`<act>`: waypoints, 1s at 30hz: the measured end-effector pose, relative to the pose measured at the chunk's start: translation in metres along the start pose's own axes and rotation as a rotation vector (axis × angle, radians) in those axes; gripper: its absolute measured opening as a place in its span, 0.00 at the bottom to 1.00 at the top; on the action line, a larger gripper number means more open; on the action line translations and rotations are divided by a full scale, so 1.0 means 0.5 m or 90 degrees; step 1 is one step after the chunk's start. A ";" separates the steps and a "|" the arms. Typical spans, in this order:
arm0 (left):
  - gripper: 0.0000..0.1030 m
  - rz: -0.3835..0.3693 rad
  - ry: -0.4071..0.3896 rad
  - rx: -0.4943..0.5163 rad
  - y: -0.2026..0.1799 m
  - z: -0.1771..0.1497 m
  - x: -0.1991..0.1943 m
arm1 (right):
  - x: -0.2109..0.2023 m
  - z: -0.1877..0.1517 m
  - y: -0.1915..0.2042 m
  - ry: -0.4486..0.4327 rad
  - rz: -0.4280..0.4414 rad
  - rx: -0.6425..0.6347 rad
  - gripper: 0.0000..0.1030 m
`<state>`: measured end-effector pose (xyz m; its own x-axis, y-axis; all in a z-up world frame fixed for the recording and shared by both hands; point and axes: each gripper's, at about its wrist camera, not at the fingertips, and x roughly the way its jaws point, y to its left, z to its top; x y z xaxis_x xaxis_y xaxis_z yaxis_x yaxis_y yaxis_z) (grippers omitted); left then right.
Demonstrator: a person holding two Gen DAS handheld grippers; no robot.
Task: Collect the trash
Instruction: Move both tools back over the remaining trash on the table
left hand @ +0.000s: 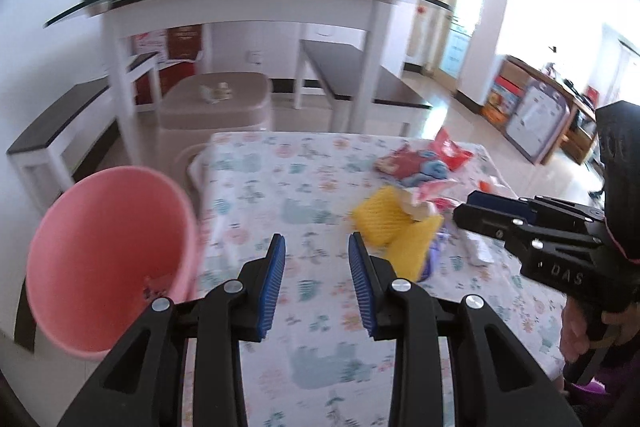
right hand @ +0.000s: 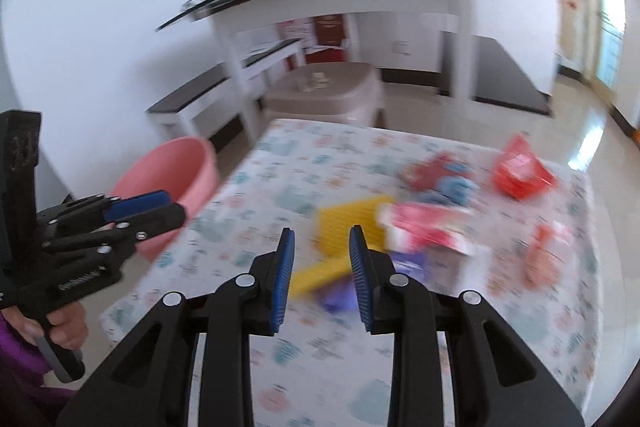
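- The left tool [left hand: 317, 247] is released: its blue pads stand apart with only the patterned cloth of the surface [left hand: 280, 179] showing between them. It carries nothing, which suits an approach rather than a transfer.
- The right tool [right hand: 322, 241] is likewise released and empty. Its pads stand apart and frame the near edge of the trash pile, but the blur prevents confirming any contact.
- The trash sits on the right half of the surface, toward the far side. It includes a yellow mesh piece [right hand: 352, 227] nearest the tools, a red-and-white wrapper [right hand: 424, 231] just right of it, a purple scrap [right hand: 340, 295] below, and a red bag [right hand: 520, 171] at the far right corner.
- The pieces lie heaped and overlapping, so a single pick will probably disturb its neighbours. The yellow mesh piece is the most exposed and looks the easiest first target.
- The pink bucket [left hand: 108, 267] stands off the left edge of the surface, tilted with its mouth toward the tools. That position probably serves as the drop point, within reach of the left tool.
- Both tools point downward over the near edge of the surface, the right one nearer the pile. Judged from this, collection of these pieces is not yet done.
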<state>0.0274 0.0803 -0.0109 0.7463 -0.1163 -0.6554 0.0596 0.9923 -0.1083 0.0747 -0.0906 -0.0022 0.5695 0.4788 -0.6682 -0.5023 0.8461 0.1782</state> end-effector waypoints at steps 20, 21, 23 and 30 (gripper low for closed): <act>0.31 -0.089 0.065 0.137 -0.175 0.077 0.137 | -0.068 -0.085 -0.280 -0.028 -0.148 0.194 0.29; 0.31 -0.091 0.064 0.147 -0.182 0.083 0.146 | -0.068 -0.087 -0.286 -0.027 -0.148 0.200 0.33; 0.31 -0.093 0.064 0.163 -0.195 0.091 0.159 | -0.067 -0.091 -0.299 -0.028 -0.147 0.211 0.41; 0.31 -0.108 0.099 0.211 -0.227 0.115 0.225 | -0.057 -0.089 -0.328 -0.022 -0.139 0.229 0.42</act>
<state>0.1426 -0.0431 -0.0293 0.6001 -0.2586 -0.7569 0.4026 0.9154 0.0064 0.1120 -0.2536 -0.0444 0.6616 0.2817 -0.6949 -0.1115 0.9534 0.2804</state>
